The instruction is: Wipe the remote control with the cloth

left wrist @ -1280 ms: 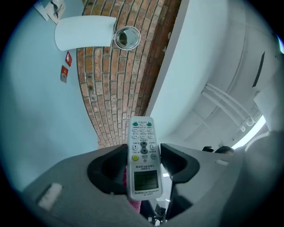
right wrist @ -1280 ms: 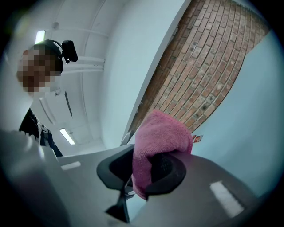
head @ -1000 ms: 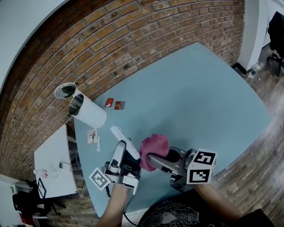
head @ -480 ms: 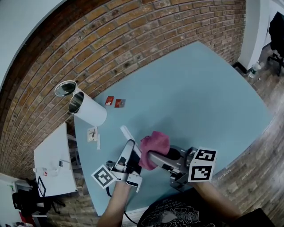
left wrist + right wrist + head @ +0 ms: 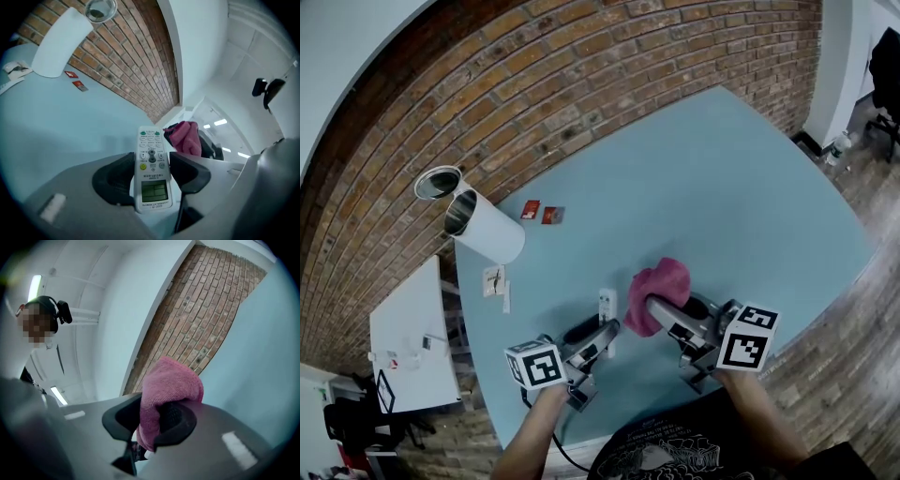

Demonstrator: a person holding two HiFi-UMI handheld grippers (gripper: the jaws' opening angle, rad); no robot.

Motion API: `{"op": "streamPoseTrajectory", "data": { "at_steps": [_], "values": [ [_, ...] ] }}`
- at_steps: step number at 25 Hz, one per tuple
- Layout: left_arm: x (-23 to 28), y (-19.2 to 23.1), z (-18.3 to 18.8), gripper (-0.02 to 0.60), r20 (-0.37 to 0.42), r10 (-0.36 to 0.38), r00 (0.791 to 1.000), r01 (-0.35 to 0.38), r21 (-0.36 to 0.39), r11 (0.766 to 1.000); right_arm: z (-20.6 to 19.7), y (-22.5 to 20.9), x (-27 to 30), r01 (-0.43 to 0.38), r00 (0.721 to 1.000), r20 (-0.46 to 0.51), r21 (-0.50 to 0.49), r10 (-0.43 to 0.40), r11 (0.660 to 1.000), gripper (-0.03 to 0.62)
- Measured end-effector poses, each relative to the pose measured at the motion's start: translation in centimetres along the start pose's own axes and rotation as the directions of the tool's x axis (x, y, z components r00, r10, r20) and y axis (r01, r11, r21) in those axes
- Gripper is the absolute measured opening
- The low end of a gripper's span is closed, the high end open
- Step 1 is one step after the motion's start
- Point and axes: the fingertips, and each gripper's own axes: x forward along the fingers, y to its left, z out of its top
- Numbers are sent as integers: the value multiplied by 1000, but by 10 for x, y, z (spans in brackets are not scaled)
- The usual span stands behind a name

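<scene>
1. At the far left edge of the head view, a white side table (image 5: 411, 337) is standing beside the pale blue tabletop (image 5: 722, 187), with a brick wall (image 5: 581, 75) running across the top of the frame.
2. In the upper left, a white cylinder (image 5: 492, 234) is lying on its side on the tabletop, its open end facing a round metal tin (image 5: 438, 185) just beside it.
3. Below the cylinder, paper slips (image 5: 495, 281) are lying near the tabletop's left edge. To their upper right, two small red packets (image 5: 541, 214) are sitting side by side.
4. Left of centre at the bottom, the left gripper (image 5: 598, 336) is clamping the white remote control (image 5: 150, 145) by its lower half, one jaw pressing on each long side. The remote's buttons and screen are facing the gripper's camera and its tip is pointing away from the person. Whether it is touching the tabletop cannot be told.
5. Just right of it, the right gripper (image 5: 157, 416) is pinching the pink cloth (image 5: 661, 279) between closed jaws, the bunched fabric bulging past the tips. The cloth is hanging close beside the remote, a narrow gap showing between them.
6. At the far right, a bottle (image 5: 836, 148) is standing on the floor.
</scene>
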Motion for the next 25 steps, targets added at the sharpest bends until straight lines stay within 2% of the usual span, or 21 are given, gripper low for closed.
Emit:
{"op": "streamPoseTrajectory", "data": {
  "at_steps": [2, 3, 5, 7, 10, 12, 14, 17, 18, 20, 22, 25],
  "values": [
    [5, 6, -20, 235, -123, 36, 992, -26, 76, 997, 1, -7, -4, 26, 1000, 5, -5, -25, 1000, 66],
    [7, 8, -31, 235, -190, 62, 980, -38, 126, 991, 1, -10, -5, 37, 999, 3, -13, -37, 999, 66],
    [11, 12, -51, 236, -325, 133, 936, -50, 250, 967, -3, -14, -6, 55, 998, -10, -31, -55, 998, 65],
    [13, 18, -70, 236, -442, 220, 869, -35, 390, 920, -9, -18, -5, 69, 997, -34, -49, -71, 996, 66],
    [15, 24, -93, 236, -555, 321, 768, 47, 548, 835, -24, -25, -4, 91, 990, -96, -94, -100, 991, 66],
    [15, 27, -104, 238, -597, 361, 717, 116, 613, 782, -36, -29, -2, 98, 982, -150, -125, -117, 987, 66],
    [15, 32, -114, 239, -621, 386, 683, 182, 656, 733, -47, -30, -1, 99, 971, -200, -146, -128, 984, 66],
    [11, 45, -121, 242, -617, 430, 660, 238, 713, 659, -63, -28, 4, 87, 958, -260, -155, -125, 984, 66],
    [8, 48, -122, 244, -611, 445, 655, 241, 727, 643, -69, -27, 6, 79, 953, -278, -155, -120, 985, 66],
    [1, 50, -120, 249, -600, 455, 658, 239, 739, 630, -81, -25, 10, 62, 943, -315, -156, -109, 986, 66],
    [-7, 52, -115, 264, -586, 456, 670, 230, 748, 622, -91, -21, 15, 44, 932, -350, -154, -96, 987, 66],
    [-27, 59, -109, 272, -571, 464, 677, 209, 754, 623, -106, -15, 28, 16, 916, -395, -146, -73, 989, 66]
  ]
}}
